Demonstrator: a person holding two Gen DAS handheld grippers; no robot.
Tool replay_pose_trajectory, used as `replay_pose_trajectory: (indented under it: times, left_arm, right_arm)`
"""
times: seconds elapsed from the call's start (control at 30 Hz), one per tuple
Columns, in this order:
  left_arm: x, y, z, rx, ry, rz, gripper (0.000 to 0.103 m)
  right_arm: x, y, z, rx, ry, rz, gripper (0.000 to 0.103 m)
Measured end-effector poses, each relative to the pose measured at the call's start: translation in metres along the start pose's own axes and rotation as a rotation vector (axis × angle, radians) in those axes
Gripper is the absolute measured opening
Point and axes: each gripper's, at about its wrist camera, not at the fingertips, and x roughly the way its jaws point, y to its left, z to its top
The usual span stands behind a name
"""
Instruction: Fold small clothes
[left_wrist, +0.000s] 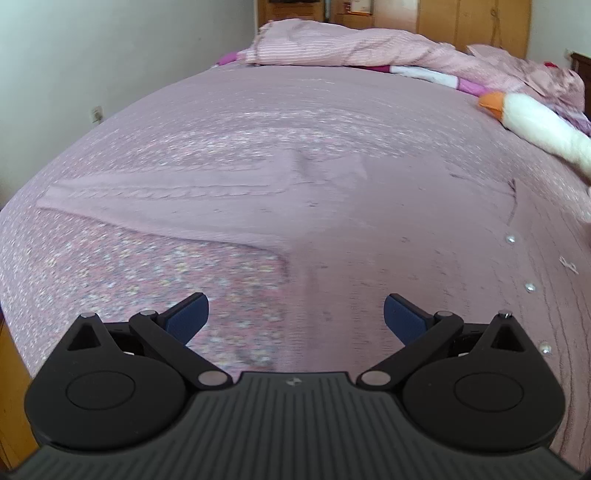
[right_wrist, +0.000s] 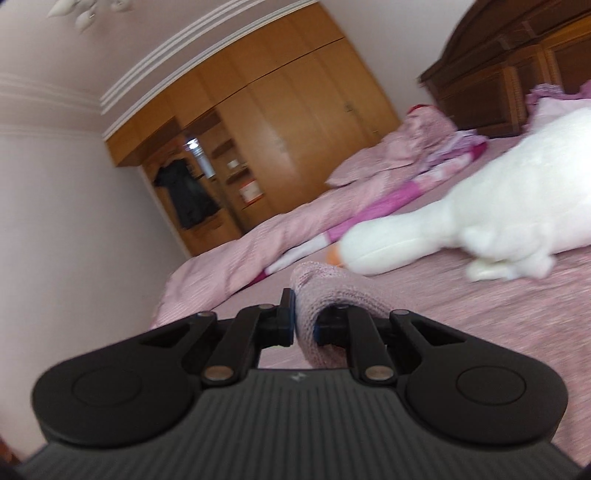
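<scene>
A pale pink knit cardigan (left_wrist: 332, 206) lies flat on the bed in the left wrist view, one sleeve stretched to the left and small pearl buttons down its right side. My left gripper (left_wrist: 295, 314) hovers above its lower part, open, nothing between the blue pads. In the right wrist view my right gripper (right_wrist: 303, 319) is shut on a fold of the pink knit cardigan (right_wrist: 328, 291), lifted off the bed and draped over the right finger. The view is tilted and blurred.
A white plush goose (right_wrist: 480, 210) with an orange beak lies on the bed right of the cardigan, also seen as the goose (left_wrist: 535, 122). A rumpled pink duvet (left_wrist: 351, 48) is heaped at the far end. Wooden wardrobes (right_wrist: 280, 122) and a dark headboard (right_wrist: 509, 77) stand beyond.
</scene>
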Motion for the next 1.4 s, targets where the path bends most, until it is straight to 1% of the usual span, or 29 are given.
replay_pose_trajectory:
  times: [0.2,0.43,0.7,0.73,0.83,0.9,0.93,0.97,1.0,1.03,1.07,1.13,1.23,1.4]
  left_arm:
    - [-0.004,0.034,-0.005,-0.051,0.002,0.039,0.103]
    - [-0.001,0.056,-0.013,-0.095,0.017,0.056,0.103]
    - [0.005,0.06,-0.018,-0.101,0.03,0.041,0.103]
    - [0.006,0.06,-0.018,-0.104,0.032,0.04,0.103]
    - [0.008,0.062,-0.02,-0.109,0.038,0.038,0.103]
    - [0.009,0.063,-0.02,-0.111,0.039,0.035,0.103]
    - [0.01,0.063,-0.02,-0.111,0.04,0.033,0.103]
    - [0.01,0.063,-0.02,-0.11,0.039,0.031,0.103]
    - [0.01,0.063,-0.019,-0.11,0.038,0.028,0.103]
    - [0.01,0.063,-0.019,-0.109,0.037,0.026,0.103]
    - [0.01,0.062,-0.018,-0.107,0.035,0.023,0.103]
    - [0.01,0.061,-0.016,-0.103,0.03,0.017,0.103]
    - [0.008,0.056,-0.012,-0.092,0.018,0.005,0.103]
    - [0.005,0.04,-0.001,-0.055,-0.004,-0.016,0.103]
  right_arm:
    - [0.022,0.057,-0.038,-0.048,0.059,0.072,0.012]
    - [0.04,0.102,-0.1,-0.136,0.198,0.127,0.012]
    - [0.053,0.131,-0.168,-0.245,0.347,0.165,0.013]
    - [0.056,0.132,-0.175,-0.258,0.373,0.173,0.015]
    - [0.062,0.134,-0.193,-0.267,0.468,0.196,0.015]
    - [0.064,0.134,-0.202,-0.259,0.515,0.205,0.015]
    - [0.064,0.134,-0.206,-0.252,0.531,0.207,0.019]
    - [0.064,0.134,-0.208,-0.242,0.54,0.208,0.031]
    - [0.063,0.133,-0.211,-0.228,0.546,0.219,0.04]
    - [0.061,0.132,-0.211,-0.209,0.551,0.242,0.055]
    - [0.06,0.13,-0.211,-0.195,0.552,0.265,0.063]
    - [0.05,0.133,-0.211,-0.188,0.555,0.296,0.067]
    - [0.039,0.133,-0.207,-0.182,0.567,0.311,0.067]
    - [0.018,0.119,-0.188,-0.166,0.6,0.316,0.067]
